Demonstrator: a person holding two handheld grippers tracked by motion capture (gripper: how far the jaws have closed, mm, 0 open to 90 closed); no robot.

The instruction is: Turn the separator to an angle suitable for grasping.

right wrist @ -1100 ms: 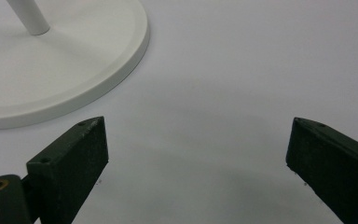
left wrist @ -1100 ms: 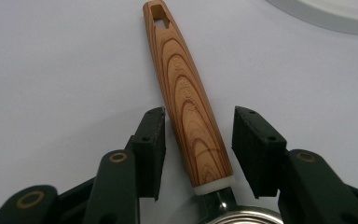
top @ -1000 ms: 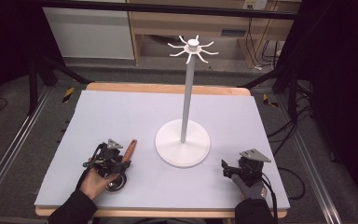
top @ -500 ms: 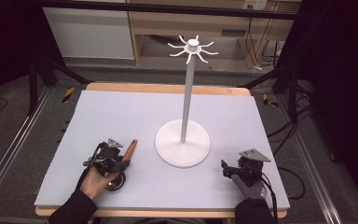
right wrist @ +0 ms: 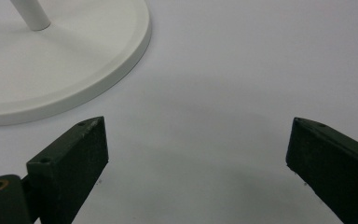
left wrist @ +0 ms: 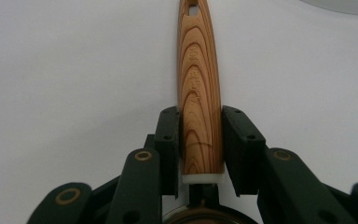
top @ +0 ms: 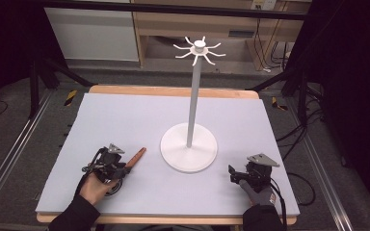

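- Covering most of the high view, the pale grey table (top: 125, 120) has a wooden edge showing along its far side.
- The white stand (top: 189, 149) rises from a round base right of the table's middle, its thin pole topped by a ring of short curved hooks (top: 200, 48); the right gripper view shows part of that base (right wrist: 65, 70) at upper left.
- The left gripper (top: 120, 169), held in the person's left hand (top: 95, 187) near the front left of the table, is clamped on a wooden handle (left wrist: 199, 93).
- In the left gripper view both black jaws press against the handle's sides close to its white-capped end; the handle runs straight away from the camera over the table, with a slot near its far tip.
- The right gripper (top: 233, 174), in a grey-gloved hand (top: 259, 195) at front right, rests just beside the stand's base; its jaws stand wide apart with nothing between them but bare table.
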